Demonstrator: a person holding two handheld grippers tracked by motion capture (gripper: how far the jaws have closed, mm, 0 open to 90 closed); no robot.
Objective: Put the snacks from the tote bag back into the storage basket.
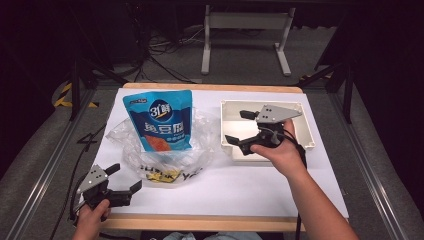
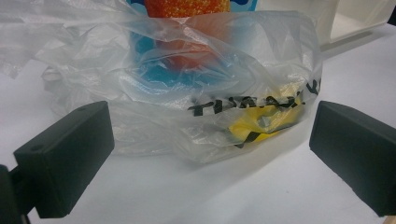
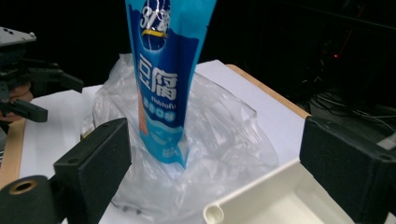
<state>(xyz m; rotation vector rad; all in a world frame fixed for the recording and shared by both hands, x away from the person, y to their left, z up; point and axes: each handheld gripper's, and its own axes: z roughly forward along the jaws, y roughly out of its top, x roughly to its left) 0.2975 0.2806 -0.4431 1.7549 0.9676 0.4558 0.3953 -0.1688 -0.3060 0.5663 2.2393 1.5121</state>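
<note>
One blue snack pouch stands up tall inside one crinkly clear plastic bag, near the middle of the white surface. The bag's sides bunch up around it, which may be what keeps it from tipping. Something yellow sits low in the bag; I cannot tell what it is. One white tray lies just to the right, seemingly with nothing in it. The left gripper waits near the bag, fingers wide apart, holding nothing. The right gripper hangs over the tray, fingers also spread and bare.
</note>
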